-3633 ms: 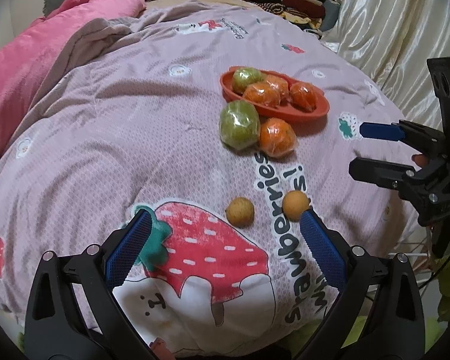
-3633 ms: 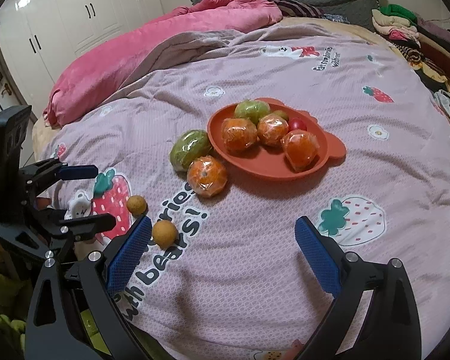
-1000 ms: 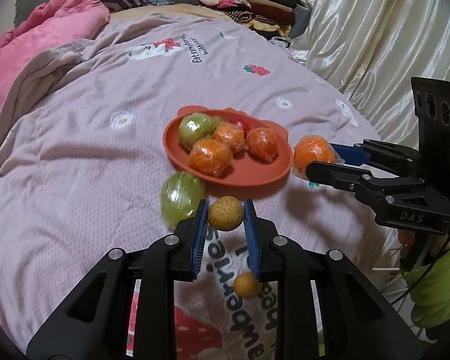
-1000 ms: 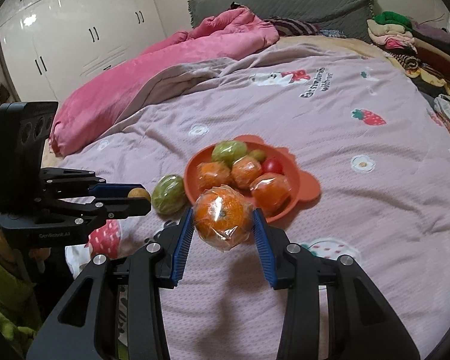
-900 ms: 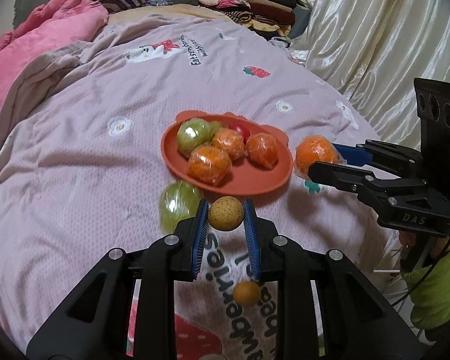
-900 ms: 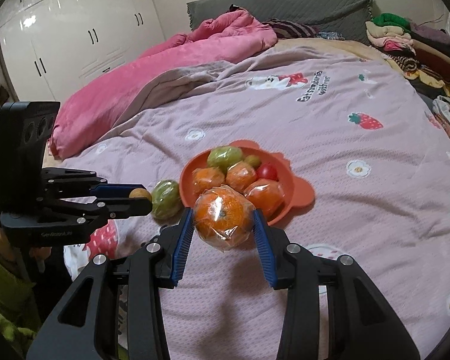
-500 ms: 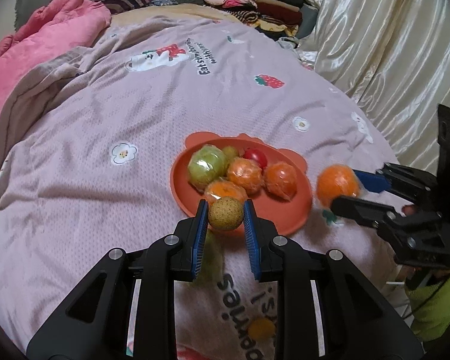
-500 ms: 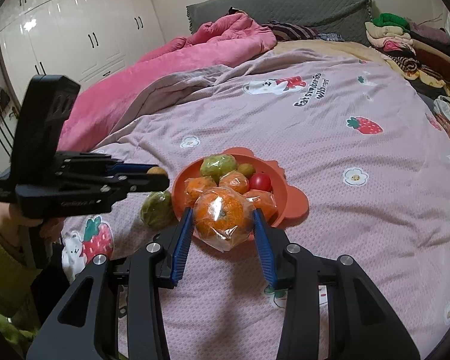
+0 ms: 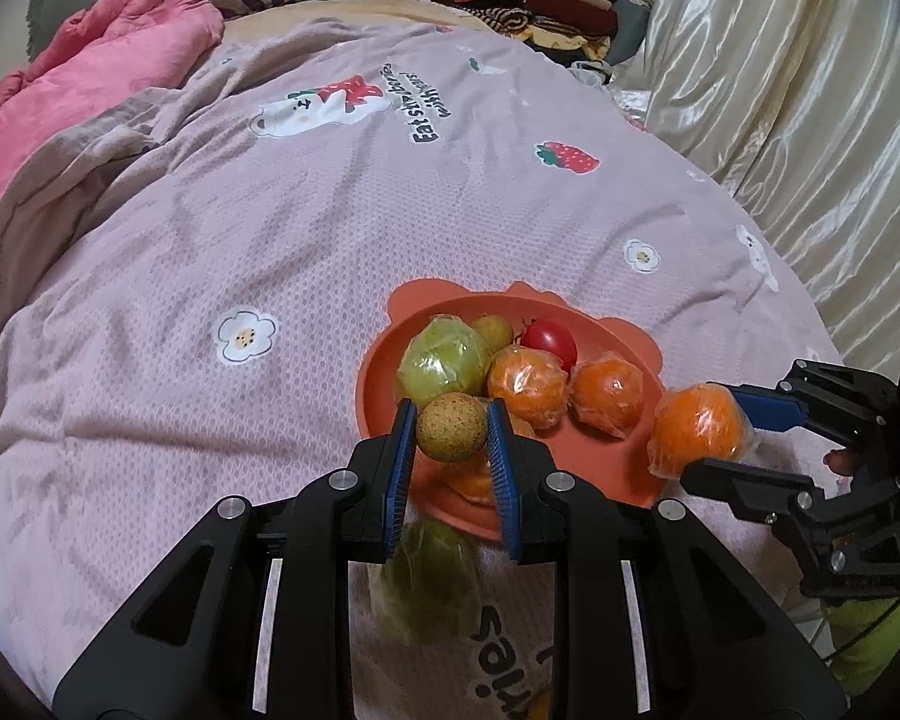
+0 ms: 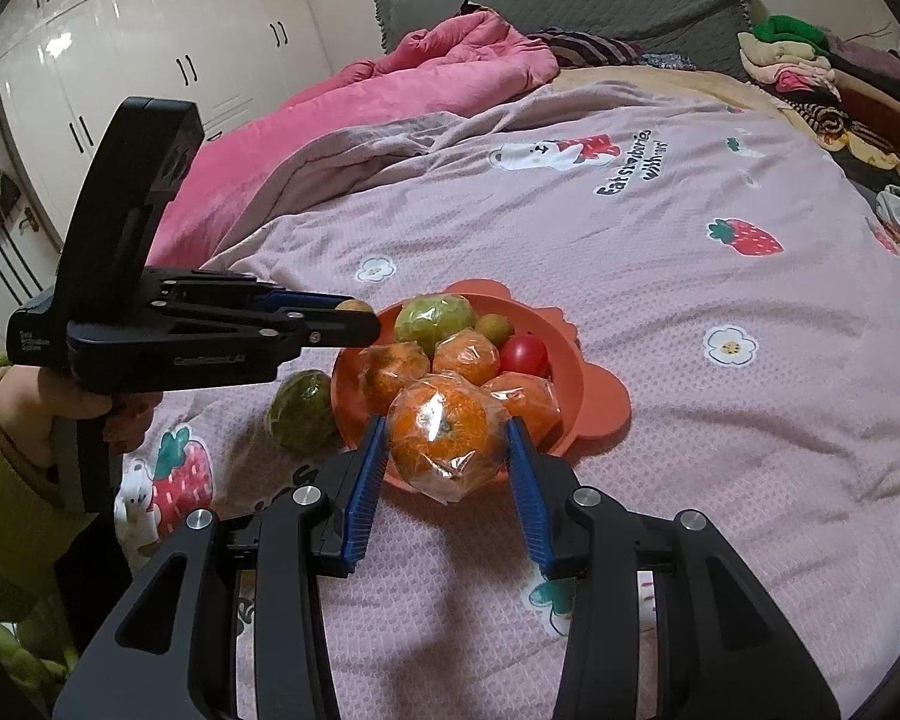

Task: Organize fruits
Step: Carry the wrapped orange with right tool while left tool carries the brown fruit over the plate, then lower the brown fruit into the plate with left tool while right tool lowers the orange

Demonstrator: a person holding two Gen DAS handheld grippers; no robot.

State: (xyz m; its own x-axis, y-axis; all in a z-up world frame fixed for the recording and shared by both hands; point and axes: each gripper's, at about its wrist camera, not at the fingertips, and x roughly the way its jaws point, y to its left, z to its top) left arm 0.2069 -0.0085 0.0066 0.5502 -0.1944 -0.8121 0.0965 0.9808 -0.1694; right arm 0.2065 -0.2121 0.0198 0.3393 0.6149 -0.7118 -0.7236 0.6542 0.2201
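Observation:
My left gripper (image 9: 450,429) is shut on a small brown round fruit (image 9: 451,425) and holds it over the near left rim of the orange plate (image 9: 384,354). The plate (image 10: 600,402) holds a wrapped green fruit (image 9: 444,360), wrapped oranges (image 9: 528,378), a red tomato (image 9: 549,341) and a small brown fruit (image 9: 492,330). My right gripper (image 10: 447,438) is shut on a wrapped orange (image 10: 444,438) just above the plate's near rim; it also shows in the left wrist view (image 9: 699,429). A wrapped green fruit (image 10: 303,402) lies on the bed left of the plate.
The plate sits on a pink strawberry-print bedspread (image 9: 270,240). A pink quilt (image 10: 390,96) is bunched at the far left. Folded clothes (image 10: 810,66) are stacked at the far right. Cream curtains (image 9: 780,90) hang on the right. Another small orange fruit (image 9: 540,705) lies near the bed's front edge.
Both grippers picked up their fruits from the bed and carried them forward. The left one has risen over the plate's rim; the right one has closed in on the plate's near edge.

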